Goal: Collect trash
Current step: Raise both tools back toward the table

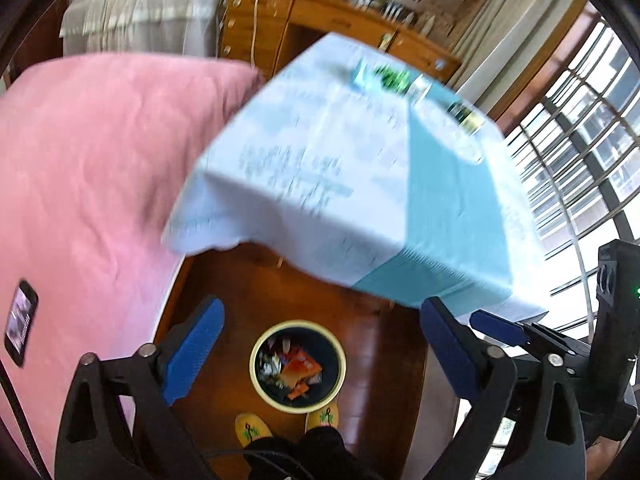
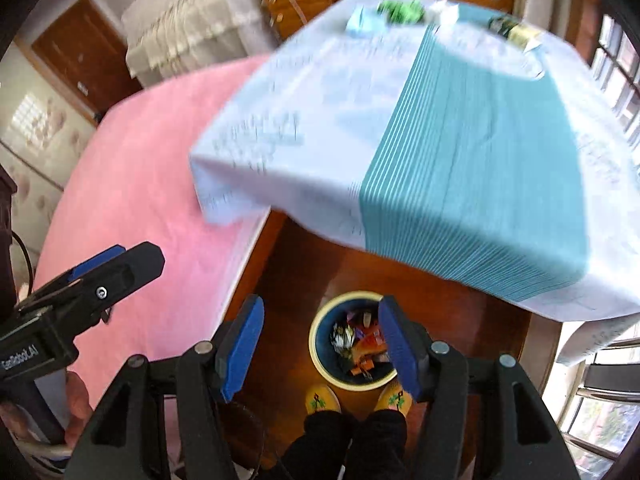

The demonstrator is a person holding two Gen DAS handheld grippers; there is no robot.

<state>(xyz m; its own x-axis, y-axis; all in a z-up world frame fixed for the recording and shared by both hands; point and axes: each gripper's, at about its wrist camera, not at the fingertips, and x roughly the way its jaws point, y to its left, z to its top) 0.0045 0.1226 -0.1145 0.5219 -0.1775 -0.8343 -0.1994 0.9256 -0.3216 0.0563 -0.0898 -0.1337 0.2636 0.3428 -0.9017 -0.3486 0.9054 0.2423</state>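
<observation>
A round bin (image 1: 298, 323) with a yellow rim stands on the wooden floor below me, holding orange and silver wrappers. My left gripper (image 1: 320, 346) hangs open high above it, with nothing between its blue pads. My right gripper (image 2: 320, 342) is also open and empty over the same bin (image 2: 352, 295). On the far edge of the cloth-covered table (image 2: 460, 140) lie a green wrapper (image 2: 402, 10), a light blue packet (image 2: 360, 24), a white packet (image 2: 444, 12) and a dark and yellow packet (image 2: 516, 30). The left gripper (image 2: 120, 264) shows at the left of the right wrist view.
A pink bed (image 1: 80, 180) fills the left, with a phone (image 1: 20, 322) lying on it. The person's yellow slippers (image 2: 320, 398) stand right by the bin. A wooden dresser (image 1: 320, 12) is behind the table, and barred windows (image 1: 580, 140) are on the right.
</observation>
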